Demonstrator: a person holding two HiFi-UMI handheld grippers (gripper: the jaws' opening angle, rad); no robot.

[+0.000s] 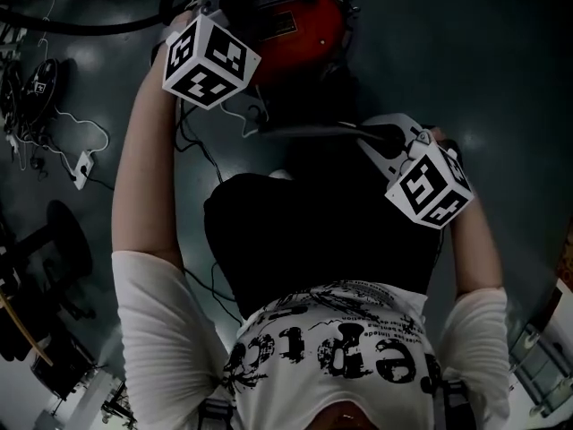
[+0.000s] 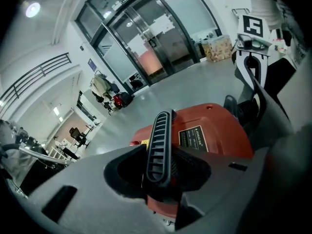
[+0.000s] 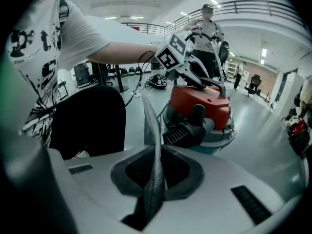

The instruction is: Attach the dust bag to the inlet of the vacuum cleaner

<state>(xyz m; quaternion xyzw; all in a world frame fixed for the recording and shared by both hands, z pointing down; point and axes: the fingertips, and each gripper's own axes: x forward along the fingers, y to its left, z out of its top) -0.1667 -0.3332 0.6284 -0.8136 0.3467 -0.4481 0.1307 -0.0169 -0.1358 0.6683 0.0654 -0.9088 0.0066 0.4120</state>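
The red-topped vacuum cleaner (image 1: 295, 16) (image 3: 200, 101) stands on the grey floor in front of me. My left gripper (image 1: 246, 3) (image 2: 158, 155) reaches down onto its lid, and its jaws are shut on the black ribbed carry handle (image 2: 160, 145). My right gripper (image 1: 367, 134) (image 3: 155, 179) is nearer to me, at the right. It is shut on a thin edge of the grey dust bag (image 3: 152, 130) (image 1: 295, 133), which stands up as a narrow strip between the pads. The vacuum's inlet is not clearly visible.
A black ribbed hose (image 3: 180, 133) lies against the vacuum's near side. My dark trousers (image 1: 304, 231) fill the space below the grippers. Cables and a power strip (image 1: 81, 164) lie on the floor at the left. A person (image 3: 207, 38) stands behind the vacuum.
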